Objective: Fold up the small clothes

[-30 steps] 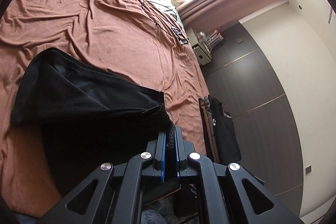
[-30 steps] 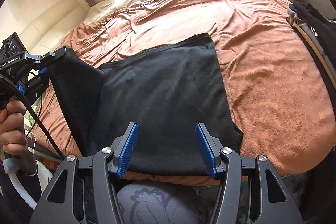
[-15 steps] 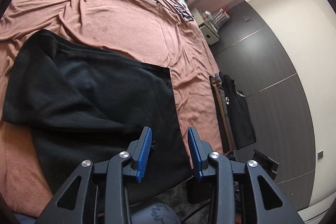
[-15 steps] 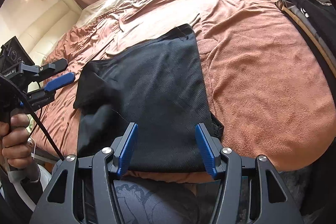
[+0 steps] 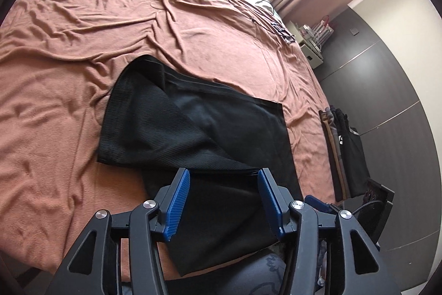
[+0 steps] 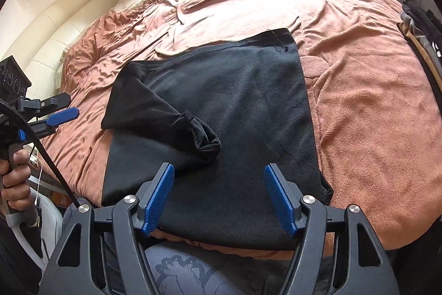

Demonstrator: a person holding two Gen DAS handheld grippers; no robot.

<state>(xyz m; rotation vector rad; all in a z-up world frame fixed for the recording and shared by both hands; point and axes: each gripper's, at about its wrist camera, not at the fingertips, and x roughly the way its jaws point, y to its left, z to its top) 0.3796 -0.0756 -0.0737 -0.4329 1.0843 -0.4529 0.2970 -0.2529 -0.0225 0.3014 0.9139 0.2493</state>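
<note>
My left hand-held gripper had just been opening and held nothing, my right hand-held gripper also gaped empty, over the black garment on the bed, one side flipped in, more folds left.

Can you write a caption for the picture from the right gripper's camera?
Open right gripper above a black garment, one side folded over, on a rumpled brown bedspread.

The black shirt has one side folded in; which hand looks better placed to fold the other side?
Probably right: the right gripper hangs open above the shirt, whose unfolded edge lies on its side. The left gripper is over the folded side.
</note>
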